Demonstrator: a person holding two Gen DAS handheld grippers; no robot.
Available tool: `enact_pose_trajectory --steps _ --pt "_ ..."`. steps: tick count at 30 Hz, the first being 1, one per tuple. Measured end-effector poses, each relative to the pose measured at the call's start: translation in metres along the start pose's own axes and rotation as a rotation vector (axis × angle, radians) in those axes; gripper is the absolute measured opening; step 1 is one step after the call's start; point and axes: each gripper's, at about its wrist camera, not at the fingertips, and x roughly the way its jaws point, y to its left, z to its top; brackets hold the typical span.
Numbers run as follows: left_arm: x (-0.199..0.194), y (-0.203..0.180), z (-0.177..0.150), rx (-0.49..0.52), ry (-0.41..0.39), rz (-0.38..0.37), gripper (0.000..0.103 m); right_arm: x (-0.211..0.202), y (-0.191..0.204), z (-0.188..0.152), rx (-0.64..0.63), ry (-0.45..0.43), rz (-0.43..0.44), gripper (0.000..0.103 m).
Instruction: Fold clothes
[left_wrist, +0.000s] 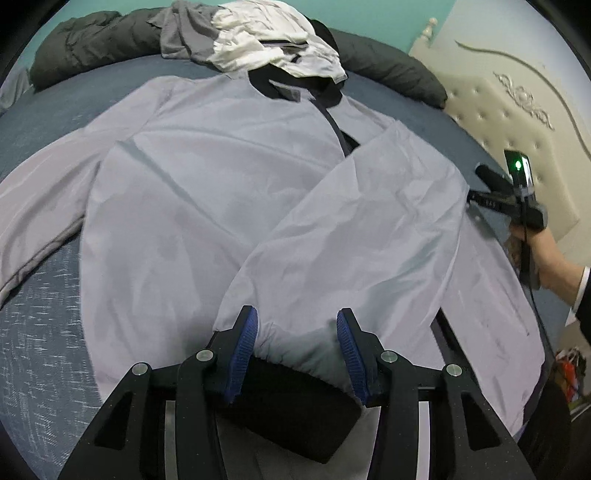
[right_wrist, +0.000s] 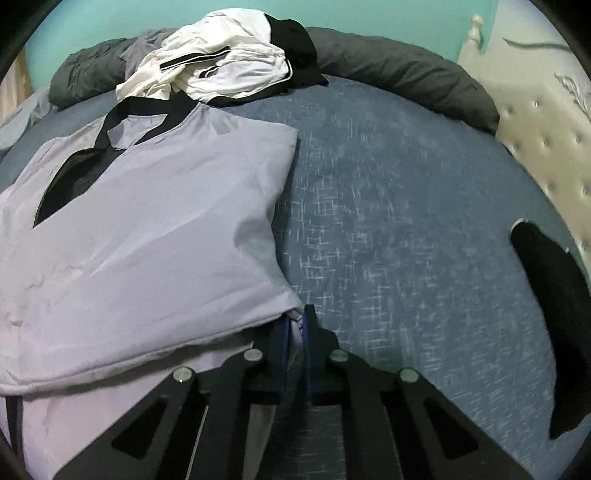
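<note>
Looking along our left gripper (left_wrist: 297, 325), we see its jaws spread wide around the black cuff (left_wrist: 288, 398) of the pale grey nylon jacket's folded sleeve (left_wrist: 354, 236), which runs toward upper right; our right gripper (right_wrist: 295, 325) pinches the jacket's (right_wrist: 140, 236) edge at lower centre.

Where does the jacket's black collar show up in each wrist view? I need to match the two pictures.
Left wrist: the black collar sits top centre, just below the pile of clothes.
Right wrist: the black collar sits upper left, again just below that pile.
Shared landmark: the dark grey bolster along the far edge of the bed.
</note>
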Motion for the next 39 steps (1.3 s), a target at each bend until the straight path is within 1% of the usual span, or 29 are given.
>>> enact_pose_trajectory --steps 5,8,9,10,11,12,13,15,18,20,22,24,26,28,31,32,35,37,39 --pt "0.006 -0.003 -0.004 0.022 0.015 0.016 0.049 0.013 0.000 -0.004 -0.010 0.041 -0.023 0.005" --pt "0.007 0.000 -0.005 0.008 0.017 0.004 0.049 0.017 -0.002 -0.005 0.009 0.055 -0.002 0.006" --pt "0.007 0.001 -0.005 0.006 0.017 0.004 0.049 0.017 -0.005 -0.006 0.018 0.061 0.003 0.008" --pt "0.007 0.001 -0.004 0.005 0.017 0.004 0.049 0.016 -0.008 -0.006 0.028 0.067 0.006 0.014" --pt "0.007 0.001 -0.004 0.004 0.017 0.004 0.049 0.013 -0.011 -0.007 0.037 0.071 0.007 0.024" --pt "0.006 0.000 -0.006 0.003 0.017 0.004 0.049 0.009 -0.013 -0.007 0.048 0.074 0.005 0.027" --pt "0.006 -0.001 -0.006 0.001 0.017 0.003 0.049 0.003 -0.017 -0.008 0.068 0.072 0.014 0.028" --pt "0.007 -0.003 -0.006 -0.006 0.016 0.000 0.049 -0.013 -0.024 -0.011 0.127 0.048 0.045 0.028" --pt "0.006 -0.005 -0.008 -0.007 0.017 0.002 0.049 -0.040 -0.034 -0.007 0.225 -0.033 0.104 0.028" --pt "0.007 -0.006 -0.008 -0.004 0.019 0.007 0.049 -0.047 -0.033 0.001 0.261 -0.070 0.149 0.028" --pt "0.007 -0.006 -0.007 -0.004 0.022 0.007 0.049 -0.041 -0.022 0.013 0.251 -0.062 0.188 0.028" --pt "0.008 -0.005 -0.007 -0.007 0.023 0.003 0.049 -0.029 -0.007 0.020 0.227 -0.037 0.205 0.027" --pt "0.008 -0.004 -0.007 -0.008 0.025 -0.002 0.049 -0.015 0.005 0.023 0.213 -0.010 0.207 0.027" --pt "0.008 -0.004 -0.007 -0.009 0.026 -0.006 0.049 -0.001 0.011 0.019 0.211 0.016 0.197 0.027" --pt "0.009 -0.002 -0.007 -0.012 0.028 -0.012 0.049 0.015 0.010 0.009 0.207 0.057 0.164 0.014" --pt "0.009 -0.002 -0.007 -0.014 0.029 -0.014 0.049 0.018 0.008 0.007 0.217 0.061 0.167 0.013" --pt "0.009 0.000 -0.007 -0.025 0.029 -0.019 0.049 0.011 0.005 0.009 0.247 0.053 0.167 0.012" --pt "0.009 -0.001 -0.006 -0.028 0.030 -0.018 0.049 -0.001 0.006 0.011 0.257 0.010 0.171 0.012" --pt "0.008 -0.002 -0.007 -0.032 0.029 -0.017 0.049 0.000 0.014 0.011 0.225 0.048 0.146 0.012"
